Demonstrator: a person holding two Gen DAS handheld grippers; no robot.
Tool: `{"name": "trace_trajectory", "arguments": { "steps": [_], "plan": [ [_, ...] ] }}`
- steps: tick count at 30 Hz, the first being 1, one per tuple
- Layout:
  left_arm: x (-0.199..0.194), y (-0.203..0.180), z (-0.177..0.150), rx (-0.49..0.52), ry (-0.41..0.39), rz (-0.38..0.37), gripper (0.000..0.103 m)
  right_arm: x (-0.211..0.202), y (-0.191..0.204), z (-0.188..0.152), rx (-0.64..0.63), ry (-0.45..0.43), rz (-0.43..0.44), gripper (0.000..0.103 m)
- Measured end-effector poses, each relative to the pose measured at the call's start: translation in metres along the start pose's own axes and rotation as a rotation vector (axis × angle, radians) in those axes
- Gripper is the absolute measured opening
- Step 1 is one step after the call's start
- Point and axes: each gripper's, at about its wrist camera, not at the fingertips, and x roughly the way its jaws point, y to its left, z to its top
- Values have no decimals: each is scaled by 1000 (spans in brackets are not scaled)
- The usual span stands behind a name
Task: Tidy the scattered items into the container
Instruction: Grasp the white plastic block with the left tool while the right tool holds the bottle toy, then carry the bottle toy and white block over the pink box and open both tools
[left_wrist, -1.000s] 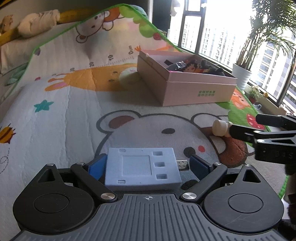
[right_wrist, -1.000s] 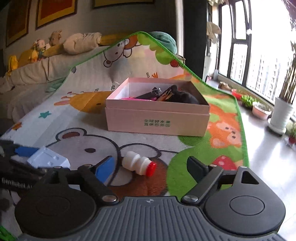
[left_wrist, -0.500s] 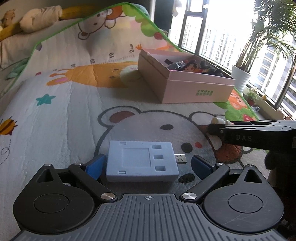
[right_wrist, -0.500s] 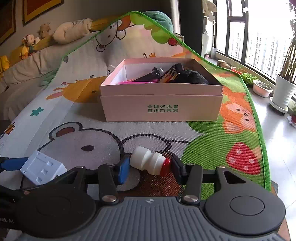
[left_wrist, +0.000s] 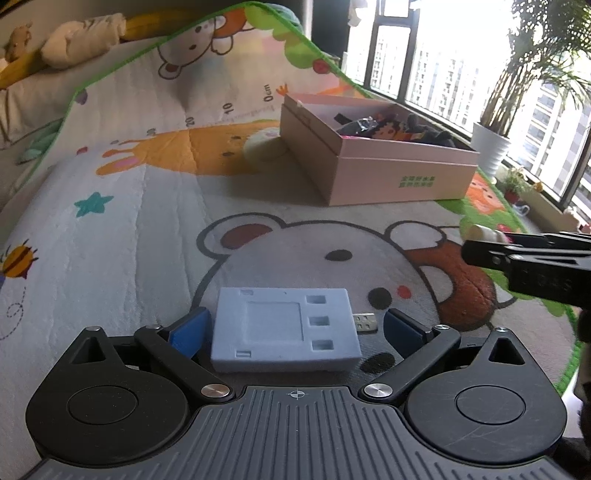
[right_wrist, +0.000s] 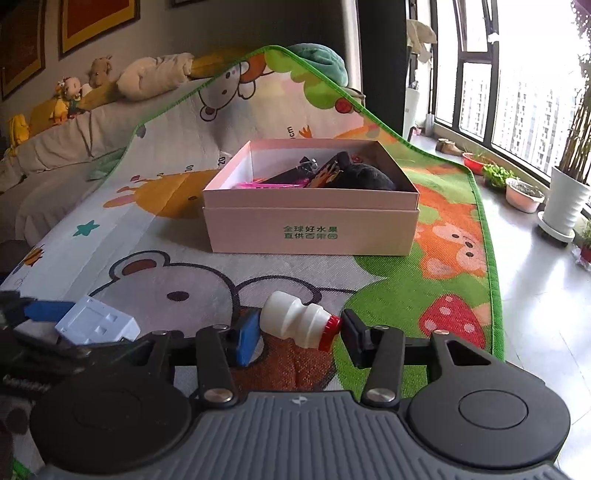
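Note:
A pale blue plastic block (left_wrist: 284, 328) lies on the play mat between the fingers of my left gripper (left_wrist: 293, 326), which is open around it with gaps on both sides. It also shows in the right wrist view (right_wrist: 98, 325). My right gripper (right_wrist: 295, 330) is shut on a small white bottle with a red cap (right_wrist: 297, 325) and holds it lengthwise above the mat. The bottle's end shows in the left wrist view (left_wrist: 480, 232). The pink cardboard box (right_wrist: 310, 229), open-topped, stands farther ahead with several dark and colourful items inside; it also shows in the left wrist view (left_wrist: 399, 177).
A small USB plug (left_wrist: 365, 321) lies beside the blue block. The cartoon play mat (left_wrist: 147, 236) drapes up over a sofa with plush toys (right_wrist: 147, 75). Bare floor, potted plants (right_wrist: 565, 195) and windows are to the right.
My right gripper closed on the white bottle and lifted it slightly off the mat. My left gripper stayed open around the blue block, which now sits a little farther forward between its fingers.

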Motion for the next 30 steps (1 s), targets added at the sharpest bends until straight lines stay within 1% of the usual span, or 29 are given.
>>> {"name": "trace_trajectory", "arguments": {
  "steps": [8, 11, 12, 19, 22, 25, 28, 30],
  "plan": [
    [4, -5, 3, 29, -11, 40, 102, -9, -5, -5, -5, -17, 13, 47],
    [4, -7, 3, 37, -7, 41, 100, -11, -8, -6, 2, -21, 17, 47],
    [4, -8, 4, 38, -4, 40, 95, -12, -10, -7, 4, -21, 18, 47],
    [2, -12, 5, 49, -3, 33, 95, -21, -17, -11, -17, -34, 39, 47],
    [-3, -19, 7, 86, -23, 17, 95, -26, -19, -12, -39, -36, 53, 47],
    [-6, -27, 13, 136, -50, -2, 95, -27, -25, -10, -55, -20, 66, 47],
    [-7, -35, 31, 181, -93, -18, 95, -29, -36, -1, -50, -18, 78, 47],
    [-7, -39, 48, 199, -140, -29, 95, -34, -45, 13, -34, -45, 101, 47]
  ]
}}
